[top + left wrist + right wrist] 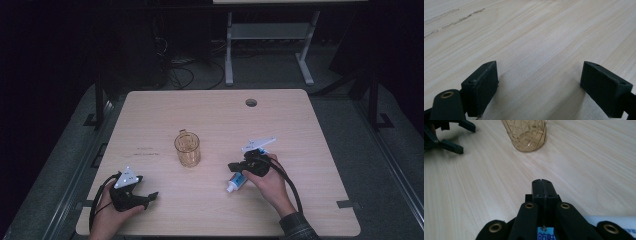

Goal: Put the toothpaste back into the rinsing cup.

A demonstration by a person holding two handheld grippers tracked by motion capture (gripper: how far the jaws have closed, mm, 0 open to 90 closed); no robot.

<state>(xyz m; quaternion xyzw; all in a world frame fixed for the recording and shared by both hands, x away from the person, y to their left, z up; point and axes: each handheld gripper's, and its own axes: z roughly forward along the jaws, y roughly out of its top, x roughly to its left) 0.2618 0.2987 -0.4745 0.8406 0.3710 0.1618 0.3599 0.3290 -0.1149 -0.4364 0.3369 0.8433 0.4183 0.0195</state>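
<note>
A person sits at a light wooden table [300, 200], holding a two-jaw gripper in each hand. The right gripper [234, 166] has its jaws pressed together with no gap; a white and blue toothpaste tube [235, 181] lies on the table directly beneath it, and whether the jaws pinch any of it cannot be told. The tube's long axis runs diagonally, its white cap pointing toward the person and to their left. An amber glass cup [187, 148] stands upright near the table's middle, ahead and to the left of the right gripper, a short way off. The left gripper [151, 196] rests low at the near left edge, jaws spread wide over bare wood, farther from the cup. The right hand [267, 184] seems better placed to carry the tube to the cup.
</note>
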